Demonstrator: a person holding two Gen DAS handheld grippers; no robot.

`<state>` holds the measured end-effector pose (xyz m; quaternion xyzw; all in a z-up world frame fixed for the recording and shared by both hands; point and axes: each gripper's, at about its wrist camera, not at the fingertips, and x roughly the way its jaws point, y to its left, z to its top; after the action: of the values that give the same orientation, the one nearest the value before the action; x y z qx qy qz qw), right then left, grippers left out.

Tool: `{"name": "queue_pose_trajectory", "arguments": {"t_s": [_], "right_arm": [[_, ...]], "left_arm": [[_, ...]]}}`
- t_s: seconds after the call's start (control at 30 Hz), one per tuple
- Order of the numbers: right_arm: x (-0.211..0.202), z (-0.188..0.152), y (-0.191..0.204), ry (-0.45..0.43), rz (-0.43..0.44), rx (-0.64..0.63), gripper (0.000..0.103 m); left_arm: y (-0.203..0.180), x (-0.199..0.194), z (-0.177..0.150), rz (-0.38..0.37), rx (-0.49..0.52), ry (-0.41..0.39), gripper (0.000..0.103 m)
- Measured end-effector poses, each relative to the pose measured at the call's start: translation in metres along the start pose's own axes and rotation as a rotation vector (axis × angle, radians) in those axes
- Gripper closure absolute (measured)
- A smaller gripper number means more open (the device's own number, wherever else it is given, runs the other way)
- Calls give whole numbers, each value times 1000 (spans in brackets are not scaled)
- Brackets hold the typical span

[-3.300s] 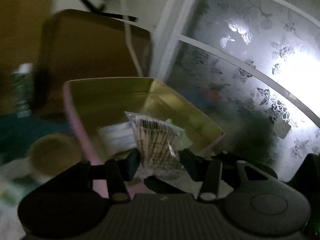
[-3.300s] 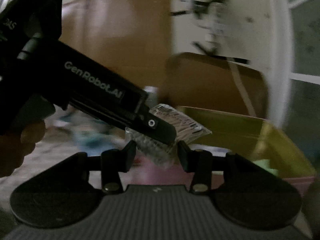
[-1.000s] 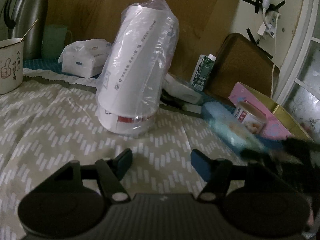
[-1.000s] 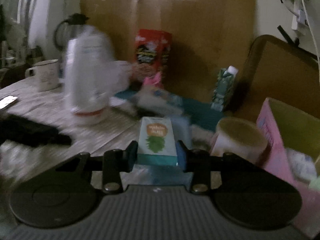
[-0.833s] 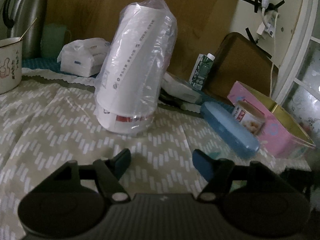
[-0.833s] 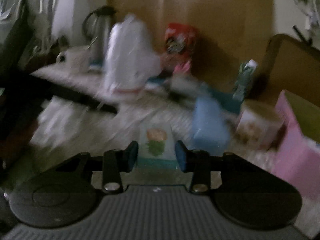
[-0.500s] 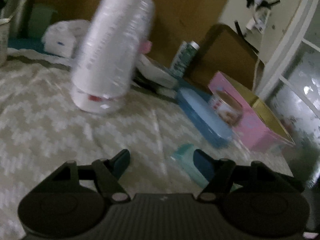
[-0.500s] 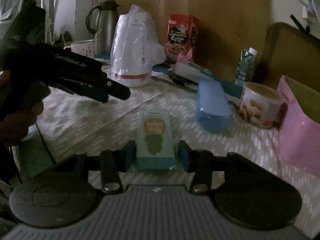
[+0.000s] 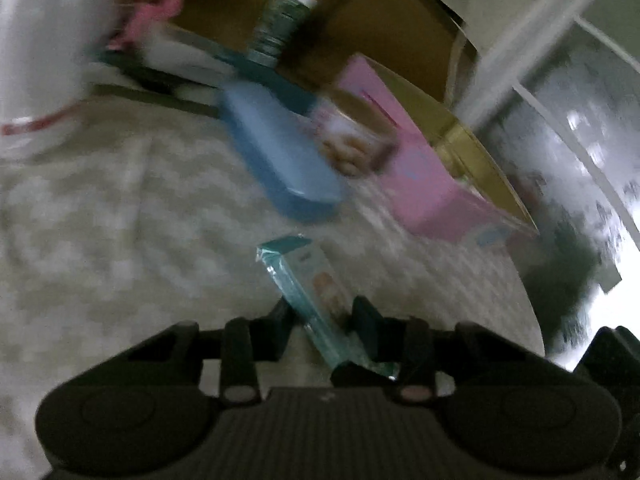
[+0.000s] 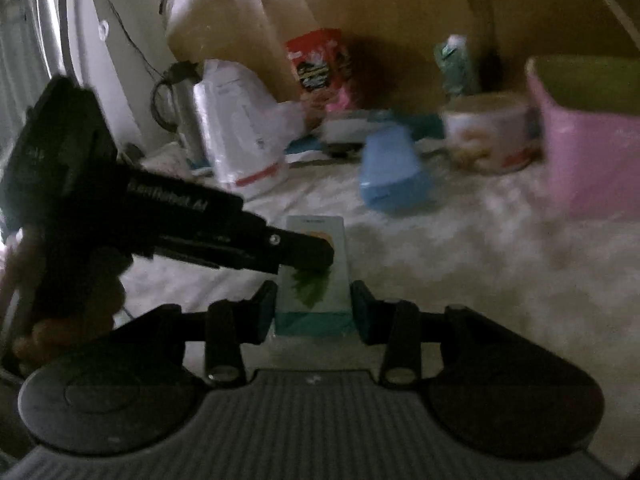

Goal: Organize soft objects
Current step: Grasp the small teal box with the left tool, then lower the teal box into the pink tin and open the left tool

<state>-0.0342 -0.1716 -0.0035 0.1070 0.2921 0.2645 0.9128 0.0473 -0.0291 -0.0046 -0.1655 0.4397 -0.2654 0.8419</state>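
Both your tools pinch one tissue pack.
Left tool (image 9: 322,316) and right tool (image 10: 314,312) clamp the flat, glossy teal tissue pack (image 10: 316,276); blue case (image 10: 394,178) and pink box (image 10: 588,160) sit beyond.

Underneath, pale zigzag cloth (image 10: 460,272). Straight ahead and slightly right, blue case (image 10: 394,176), lying flat. Further right, round snack tub (image 10: 486,138), blurred. Ahead left, stack of cups in clear plastic wrap (image 10: 244,128), upright; just left of it, steel flask (image 10: 176,100) with dark handle. Behind, at the back, red snack box (image 10: 318,64) leaning against brown board (image 10: 248,12). Far right at the back, green carton (image 10: 454,62). In the left view, far right, frosted window (image 9: 560,120) with pale frame.
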Motion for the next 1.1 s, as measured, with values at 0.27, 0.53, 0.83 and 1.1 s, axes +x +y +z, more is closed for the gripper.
{"name": "queue_pose_trajectory", "arguments": {"t_s": [0.27, 0.53, 0.83, 1.1], "right_arm": [[-70, -33, -46, -114, -230, 57, 60], [-114, -6, -83, -313, -335, 89, 60], [-56, 75, -144, -292, -351, 112, 60], [1, 108, -181, -141, -339, 183, 57]], "left_arm": [[-99, 68, 6, -114, 246, 119, 71], [-169, 73, 60, -160, 417, 2, 71], [-161, 134, 140, -33, 332, -10, 68], [-143, 171, 162, 116, 320, -17, 59]]}}
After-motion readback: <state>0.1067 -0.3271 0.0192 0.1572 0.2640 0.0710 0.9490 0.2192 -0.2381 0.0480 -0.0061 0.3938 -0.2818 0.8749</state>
